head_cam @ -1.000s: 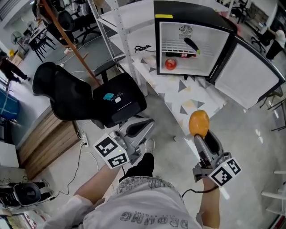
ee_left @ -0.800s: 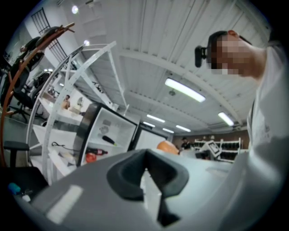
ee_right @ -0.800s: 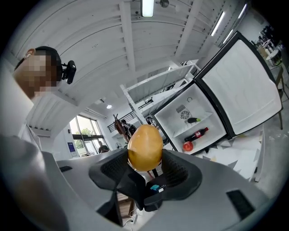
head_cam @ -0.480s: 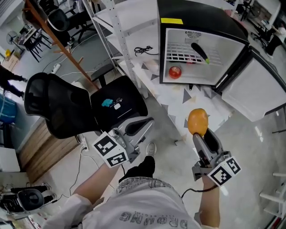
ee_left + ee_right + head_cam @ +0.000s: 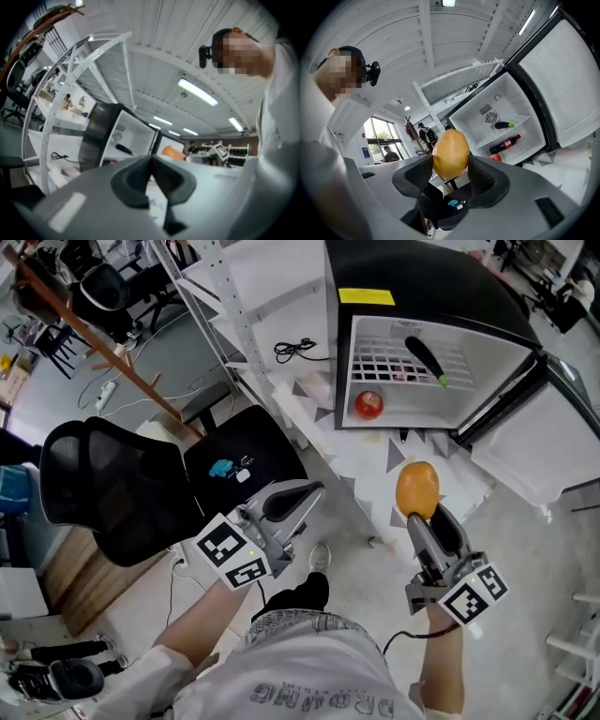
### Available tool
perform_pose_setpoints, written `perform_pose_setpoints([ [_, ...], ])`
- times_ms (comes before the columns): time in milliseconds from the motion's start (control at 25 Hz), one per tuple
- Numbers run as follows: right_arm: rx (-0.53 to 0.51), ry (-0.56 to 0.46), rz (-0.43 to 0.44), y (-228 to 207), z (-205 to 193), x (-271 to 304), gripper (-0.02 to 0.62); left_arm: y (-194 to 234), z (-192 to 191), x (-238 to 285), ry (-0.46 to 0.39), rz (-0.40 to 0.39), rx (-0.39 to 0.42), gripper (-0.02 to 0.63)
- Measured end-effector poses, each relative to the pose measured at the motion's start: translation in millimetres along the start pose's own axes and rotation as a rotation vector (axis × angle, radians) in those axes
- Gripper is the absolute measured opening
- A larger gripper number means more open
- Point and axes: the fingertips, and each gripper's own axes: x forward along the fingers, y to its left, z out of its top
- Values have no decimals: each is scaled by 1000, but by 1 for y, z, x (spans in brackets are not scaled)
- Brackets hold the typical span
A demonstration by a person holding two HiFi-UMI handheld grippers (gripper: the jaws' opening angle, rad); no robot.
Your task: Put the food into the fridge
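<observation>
The smooth, egg-shaped yellow-orange fruit (image 5: 417, 489) is pinched between the ribbed dark pads (image 5: 485, 176) of the right gripper (image 5: 419, 514), whose jaws clamp its lower half. Ahead of that gripper, well apart, stands the small black fridge (image 5: 422, 282), its white door (image 5: 539, 451) swung open to the gripper's right. Inside, a dark aubergine (image 5: 424, 357) lies on the white wire shelf (image 5: 375, 360). Below it are a round red fruit (image 5: 367, 405) and a red-labelled dark bottle (image 5: 505, 145), which is hard to make out in the head view. The left gripper (image 5: 292, 500) hangs with its jaws together and empty, a black mesh office chair (image 5: 112, 484) to its left.
</observation>
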Motion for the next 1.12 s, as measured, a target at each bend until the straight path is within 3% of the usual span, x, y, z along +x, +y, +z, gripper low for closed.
perform_pose_setpoints([
  [640,-56,-8,-46,-36,33,86,232,79,21,29,9,-14,-8,6],
  [1120,-93,29,-16,-78,52,151,232,109,17,54,9,31,-13,6],
])
